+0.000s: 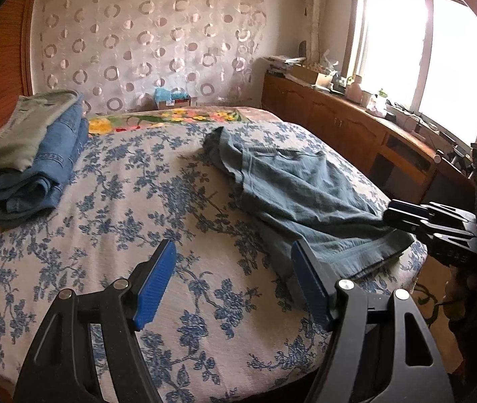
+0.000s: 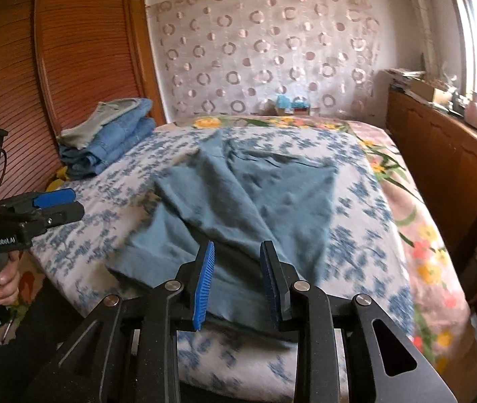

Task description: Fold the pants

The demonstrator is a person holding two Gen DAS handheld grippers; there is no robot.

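Right wrist view: soft, limp blue pants (image 2: 238,198) are spread rumpled on the bed (image 2: 356,268); a hem-corner grip is judged best. Right gripper (image 2: 236,285) and left gripper (image 1: 233,285) are held spread, empty.

Left tongs (image 1: 233,283) were spread wide, blue pads (image 1: 154,285) well apart, nothing between them. Right tongs (image 2: 236,283) were parted more narrowly, pads facing each other, nothing pinched. Seen from the right wrist camera, the left hand (image 2: 1,277) gripped its handle low at the left, fingers curled round the trigger.
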